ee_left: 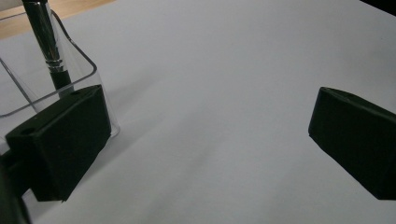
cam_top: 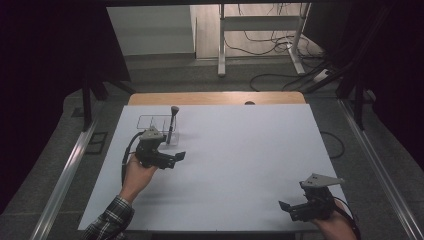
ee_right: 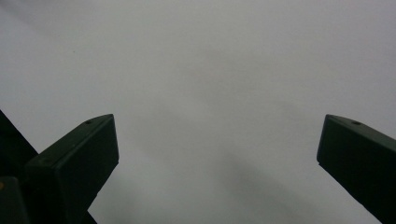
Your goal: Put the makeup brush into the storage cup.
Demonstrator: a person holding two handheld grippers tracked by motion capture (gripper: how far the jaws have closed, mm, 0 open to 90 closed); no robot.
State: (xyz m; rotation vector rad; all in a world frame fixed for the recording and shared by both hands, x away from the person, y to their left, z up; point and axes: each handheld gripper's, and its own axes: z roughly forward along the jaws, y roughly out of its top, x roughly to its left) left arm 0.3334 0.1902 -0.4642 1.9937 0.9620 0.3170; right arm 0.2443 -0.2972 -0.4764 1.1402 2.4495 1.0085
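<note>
The left tool (cam_top: 172, 159) stands wide open above the white-covered counter (cam_top: 240, 165), its two black jaws far apart and holding nothing. One clear plastic rectangular holder (cam_top: 156, 126) sits just beside it, behind the jaw at the left of the left gripper view. In it stands one upright brush with a black and silver handle (cam_top: 172, 125). The right tool (cam_top: 292, 209), near the counter's front right corner and well apart from the holder, also gapes wide and empty.
</note>
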